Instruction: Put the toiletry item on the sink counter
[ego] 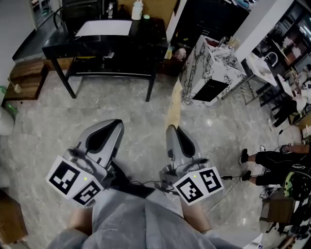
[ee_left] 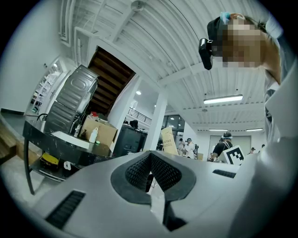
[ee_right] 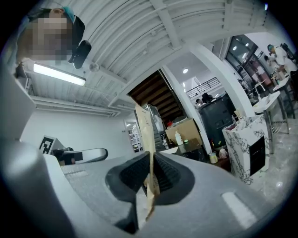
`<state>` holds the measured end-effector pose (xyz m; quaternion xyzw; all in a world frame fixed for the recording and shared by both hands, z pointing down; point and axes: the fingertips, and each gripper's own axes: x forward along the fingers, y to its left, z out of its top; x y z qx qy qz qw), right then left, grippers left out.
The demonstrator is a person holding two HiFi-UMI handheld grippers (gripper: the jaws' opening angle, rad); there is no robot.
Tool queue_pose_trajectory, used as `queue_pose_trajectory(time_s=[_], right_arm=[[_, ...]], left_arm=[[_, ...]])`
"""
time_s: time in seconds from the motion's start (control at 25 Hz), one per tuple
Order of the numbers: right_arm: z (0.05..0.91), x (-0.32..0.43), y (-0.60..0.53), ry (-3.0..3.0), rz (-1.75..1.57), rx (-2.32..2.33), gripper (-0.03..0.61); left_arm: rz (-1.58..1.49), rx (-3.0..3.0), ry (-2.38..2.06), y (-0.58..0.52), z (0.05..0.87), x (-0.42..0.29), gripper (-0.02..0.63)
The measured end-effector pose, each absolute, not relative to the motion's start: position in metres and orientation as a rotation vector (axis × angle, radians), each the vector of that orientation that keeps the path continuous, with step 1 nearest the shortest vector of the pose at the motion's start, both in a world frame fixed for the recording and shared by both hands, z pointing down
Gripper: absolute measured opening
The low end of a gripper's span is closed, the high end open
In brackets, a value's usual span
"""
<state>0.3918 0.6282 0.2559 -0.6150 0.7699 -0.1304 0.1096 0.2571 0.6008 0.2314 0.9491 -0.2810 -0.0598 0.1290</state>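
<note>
My right gripper (ego: 173, 129) is shut on a flat tan cardboard toiletry pack (ego: 173, 103) that stands on edge out of its jaws, over the floor. In the right gripper view the pack (ee_right: 144, 132) is pinched between the ribbed pads (ee_right: 167, 175). My left gripper (ego: 115, 123) hangs beside it, jaws together with nothing in them; its pads (ee_left: 138, 171) almost meet. A white sink counter (ego: 264, 69) with a faucet stands at the far right, well ahead of both grippers; it also shows as a sink counter (ee_right: 269, 98) in the right gripper view.
A marble-patterned cabinet (ego: 212, 72) stands ahead to the right. A black table (ego: 108, 43) with a white sheet and a white bottle (ego: 137, 9) is ahead on the left. Wooden crate (ego: 26, 78) at left. A seated person's legs (ego: 272, 160) at right.
</note>
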Motion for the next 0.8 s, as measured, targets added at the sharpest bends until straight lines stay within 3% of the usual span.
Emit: queue_pose_trajectory(time_s=[0.8], right_arm=[[0.253,0.329,0.596,2.448,-0.366,-1.588,0.023]], left_arm=[[-0.211,2.699,-1.092,0.59,0.227,0.192,0.005]])
